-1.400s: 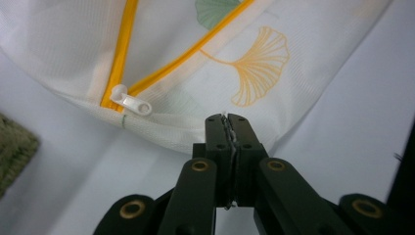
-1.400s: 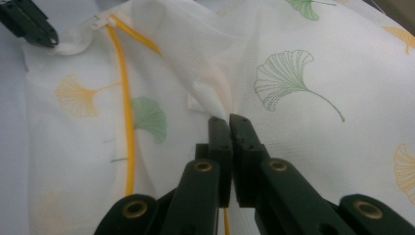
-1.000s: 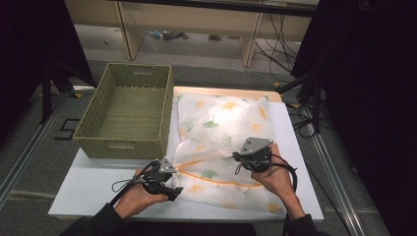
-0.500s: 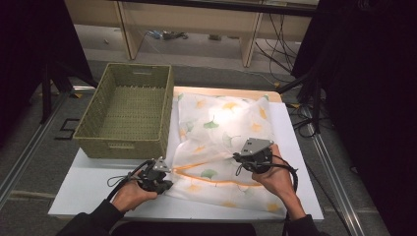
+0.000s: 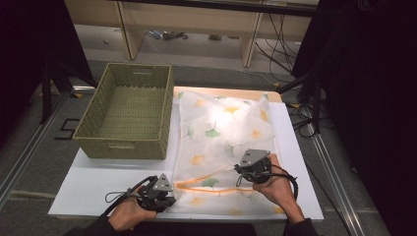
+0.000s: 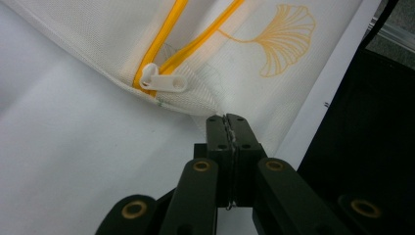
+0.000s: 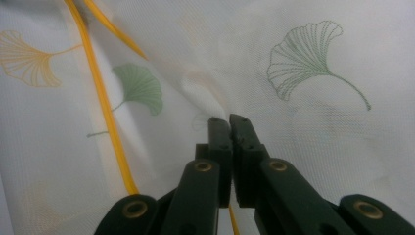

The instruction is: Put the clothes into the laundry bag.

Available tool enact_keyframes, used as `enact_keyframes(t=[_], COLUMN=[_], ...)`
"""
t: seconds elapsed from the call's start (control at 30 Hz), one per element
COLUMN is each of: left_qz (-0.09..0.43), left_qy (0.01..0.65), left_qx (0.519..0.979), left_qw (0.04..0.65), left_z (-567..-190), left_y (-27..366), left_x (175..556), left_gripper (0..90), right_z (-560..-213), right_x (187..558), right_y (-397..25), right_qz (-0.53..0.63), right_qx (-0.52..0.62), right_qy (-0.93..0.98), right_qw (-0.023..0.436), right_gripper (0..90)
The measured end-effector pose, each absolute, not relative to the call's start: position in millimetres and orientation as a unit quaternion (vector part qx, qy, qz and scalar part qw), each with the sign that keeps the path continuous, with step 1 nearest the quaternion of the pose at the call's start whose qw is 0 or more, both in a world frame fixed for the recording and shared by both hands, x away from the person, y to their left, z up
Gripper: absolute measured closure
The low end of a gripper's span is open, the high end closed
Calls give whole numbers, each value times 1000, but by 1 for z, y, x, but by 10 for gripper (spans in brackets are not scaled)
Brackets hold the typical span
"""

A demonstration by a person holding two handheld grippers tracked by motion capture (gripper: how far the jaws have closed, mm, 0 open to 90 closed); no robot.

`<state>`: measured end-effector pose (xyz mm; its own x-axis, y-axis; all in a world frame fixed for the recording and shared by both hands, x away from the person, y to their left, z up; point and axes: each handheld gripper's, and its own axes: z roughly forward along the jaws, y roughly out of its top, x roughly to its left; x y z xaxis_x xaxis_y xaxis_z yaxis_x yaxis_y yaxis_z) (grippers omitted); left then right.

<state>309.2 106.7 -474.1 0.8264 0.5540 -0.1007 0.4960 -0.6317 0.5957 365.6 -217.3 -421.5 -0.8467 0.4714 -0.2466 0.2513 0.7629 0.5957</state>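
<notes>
On desk, left gripper [image 6: 228, 119] jaws clamped on mesh bag [image 5: 223, 123] edge beside zipper pull [image 6: 161, 82]; right gripper [image 7: 230, 121] jaws pinch fabric. Thin mesh could slip free.

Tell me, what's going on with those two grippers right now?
Left gripper shut on mesh bag edge, beside white zipper pull. Right gripper shut, pinching the bag's fabric. Zipper partly open. Green basket empty, off to the side; nothing in the way.
</notes>
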Motion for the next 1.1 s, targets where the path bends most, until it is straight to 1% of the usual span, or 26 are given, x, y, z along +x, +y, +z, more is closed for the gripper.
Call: enact_keyframes(t=[0.03, 0.07, 0.1, 0.17, 0.2, 0.27, 0.3, 0.33, 0.43, 0.53, 0.57, 0.6, 0.67, 0.77, 0.83, 0.9, 0.93, 0.97, 1.03, 1.07, 1.1], left_qz=[49, 52, 54, 64, 69, 75, 79, 84, 98, 118, 120, 122, 131, 133, 134, 123, 120, 121, 122, 126, 126], left_qy=[277, 311, 314, 333, 335, 337, 340, 343, 349, 348, 349, 348, 346, 350, 361, 358, 356, 356, 350, 353, 353], left_qx=[911, 894, 891, 877, 874, 866, 862, 859, 848, 842, 838, 834, 834, 832, 825, 826, 826, 826, 831, 828, 827], left_qw=[300, 318, 324, 342, 346, 361, 367, 371, 385, 395, 403, 411, 409, 410, 414, 417, 421, 419, 416, 417, 418], left_z=[-471, -472, -470, -467, -465, -461, -459, -457, -452, -448, -447, -447, -448, -449, -451, -452, -453, -454, -455, -455, -455], left_y=[111, 110, 112, 114, 115, 117, 119, 121, 126, 131, 133, 134, 139, 145, 147, 150, 151, 151, 152, 152, 152], left_x=[313, 312, 313, 314, 315, 317, 318, 319, 322, 325, 325, 326, 329, 332, 333, 335, 335, 335, 334, 334, 334], left_gripper=[824, 745, 692, 626, 593, 539, 505, 477, 439, 359, 334, 317, 288, 264, 226, 179, 168, 173, 165, 166, 166], right_z=[-422, -423, -423, -425, -425, -427, -426, -427, -428, -430, -431, -432, -435, -440, -443, -447, -449, -452, -456, -456, -458], right_x=[365, 367, 367, 367, 367, 368, 368, 368, 368, 366, 367, 370, 370, 370, 370, 370, 369, 370, 372, 372, 374], right_y=[-217, -217, -217, -216, -217, -218, -218, -218, -217, -216, -217, -217, -218, -219, -219, -219, -218, -217, -217, -218, -218], right_qz=[282, 281, 281, 281, 275, 281, 274, 275, 274, 269, 273, 277, 278, 279, 278, 272, 264, 256, 250, 252, 258], right_qx=[198, 188, 189, 199, 200, 198, 205, 202, 199, 210, 206, 197, 202, 204, 207, 202, 210, 198, 193, 202, 192], right_qy=[918, 920, 920, 918, 922, 919, 921, 919, 920, 921, 920, 920, 921, 923, 924, 928, 931, 935, 938, 937, 936], right_qw=[195, 199, 197, 194, 184, 195, 186, 196, 199, 185, 193, 193, 185, 169, 162, 155, 137, 149, 145, 132, 143], right_gripper=[896, 895, 895, 896, 895, 896, 895, 895, 895, 895, 895, 895, 895, 896, 896, 896, 897, 896, 896, 896, 896])
